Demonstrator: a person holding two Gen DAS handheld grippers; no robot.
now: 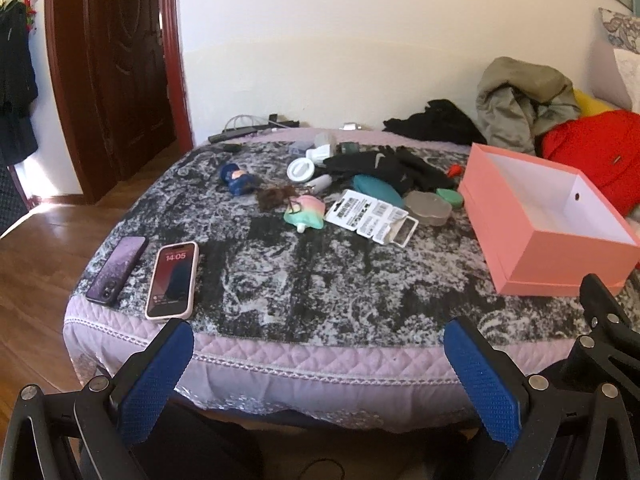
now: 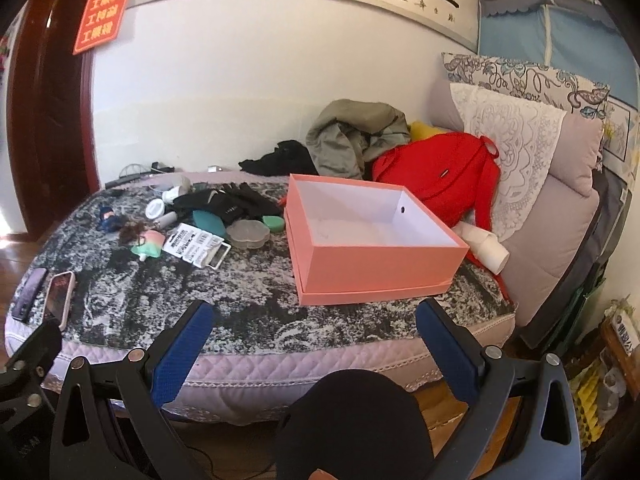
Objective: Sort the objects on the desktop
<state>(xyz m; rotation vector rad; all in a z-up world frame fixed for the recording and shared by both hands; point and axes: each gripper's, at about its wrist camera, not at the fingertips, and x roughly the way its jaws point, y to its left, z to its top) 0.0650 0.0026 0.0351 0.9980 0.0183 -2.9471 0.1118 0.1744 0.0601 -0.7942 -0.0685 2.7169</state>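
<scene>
Here: left gripper [image 1: 318, 354] and right gripper [image 2: 316, 336], jaws apart, empty | clutter [image 1: 360, 188] mid-frame, box [image 1: 548, 224] at right | risk: gloves [image 1: 384, 168] draping neighbours, dragging them along.

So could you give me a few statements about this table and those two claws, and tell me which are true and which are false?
1. The pink box has nothing in it. True: only its white inside shows.
2. The left claw is gripping a phone. False: it is open and holds nothing; the phone with the lit screen lies flat on the table.
3. Two phones lie side by side near the table's front left corner. True: the dark phone lies left of the lit one.
4. The right claw is shut on the barcode card. False: it is open, short of the table; the barcode card lies among the clutter.
5. The black gloves are inside the box. False: they lie on the table, left of it.
</scene>
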